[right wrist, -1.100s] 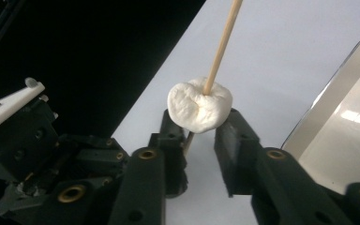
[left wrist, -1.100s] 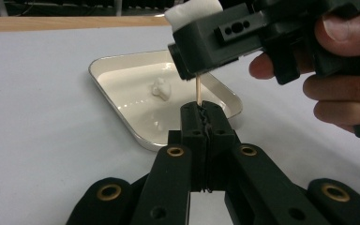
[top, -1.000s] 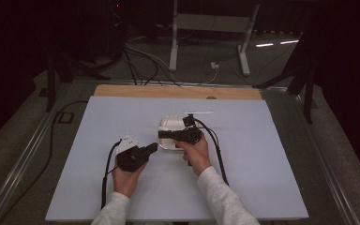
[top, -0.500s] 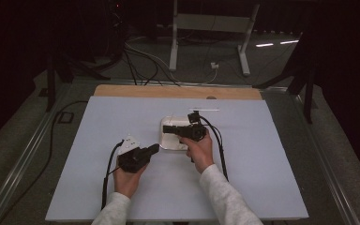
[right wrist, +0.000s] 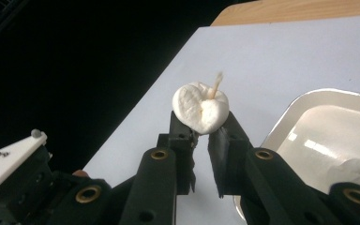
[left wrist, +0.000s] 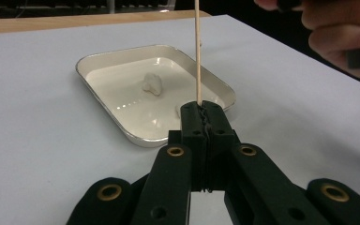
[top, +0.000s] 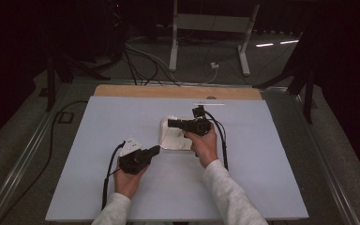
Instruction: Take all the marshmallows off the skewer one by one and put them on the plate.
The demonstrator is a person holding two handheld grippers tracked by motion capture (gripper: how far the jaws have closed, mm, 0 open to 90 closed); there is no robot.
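Left tongs clamped on an upright wooden skewer, near the tray. Right tongs pinching a marshmallow pierced by the skewer tip, raised above the tray's left side over the tabletop.

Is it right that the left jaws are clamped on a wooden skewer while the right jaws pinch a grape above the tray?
Not quite. The right gripper pinches a white marshmallow, not a grape, as the right gripper view shows. The rest holds: the left gripper is clamped on the wooden skewer, with the tray beyond.
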